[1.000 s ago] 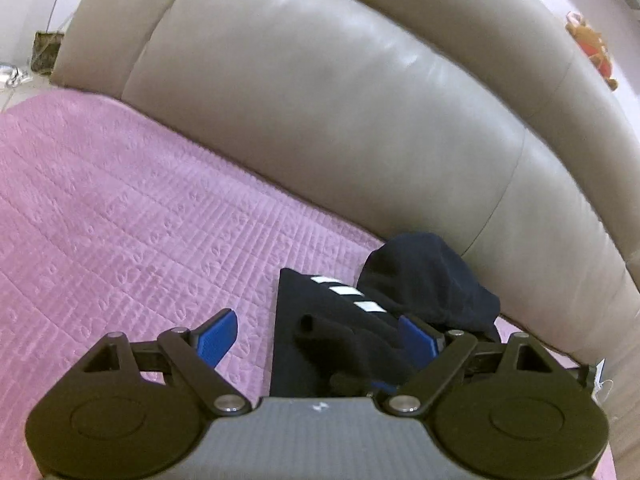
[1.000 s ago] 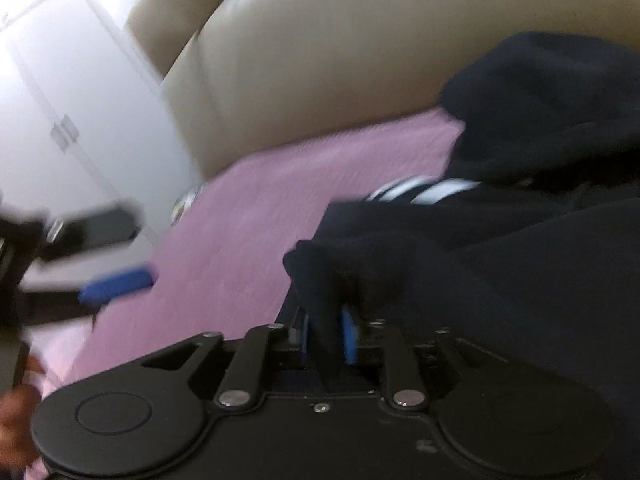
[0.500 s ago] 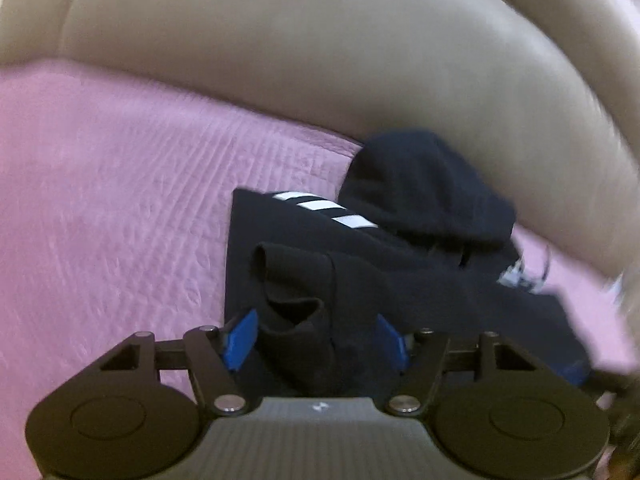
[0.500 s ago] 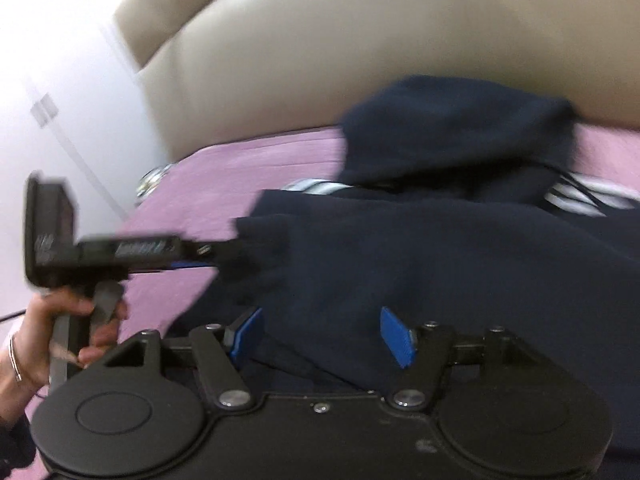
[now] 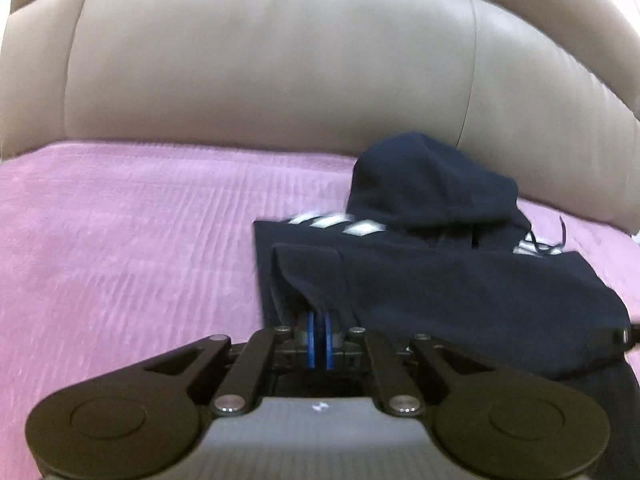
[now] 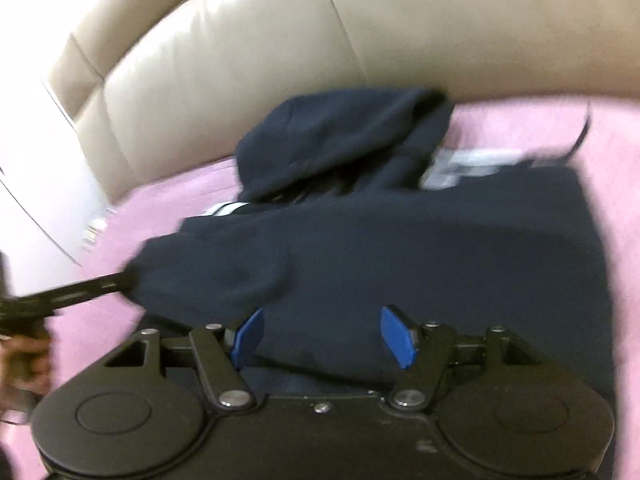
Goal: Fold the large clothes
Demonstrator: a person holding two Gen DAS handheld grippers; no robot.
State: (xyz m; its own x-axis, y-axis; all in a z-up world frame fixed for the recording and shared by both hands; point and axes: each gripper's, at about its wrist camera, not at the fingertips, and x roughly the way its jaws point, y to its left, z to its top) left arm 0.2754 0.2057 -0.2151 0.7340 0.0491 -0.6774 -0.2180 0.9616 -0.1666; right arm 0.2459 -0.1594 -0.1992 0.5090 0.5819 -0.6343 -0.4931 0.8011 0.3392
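Observation:
A dark navy hoodie [image 5: 460, 288] with white stripes lies partly folded on a pink quilted cover [image 5: 120, 240], its hood toward the beige backrest. My left gripper [image 5: 319, 326] is shut on a fold of the hoodie at its near left edge. In the right wrist view the hoodie [image 6: 420, 240] fills the middle. My right gripper [image 6: 326, 334] is open, its blue pads just above the cloth and holding nothing. The left gripper [image 6: 80, 292] shows at the left edge, clamped on the hoodie's corner.
A beige leather sofa backrest [image 5: 280, 60] rises behind the cover. A drawstring [image 5: 560, 232] trails from the hood on the right. A hand [image 6: 20, 360] holds the left gripper. A white wall [image 6: 24, 160] stands at the left.
My left gripper has closed on the hoodie's near fold. My right gripper let go of the cloth, opened, and shifted right over the hoodie's body.

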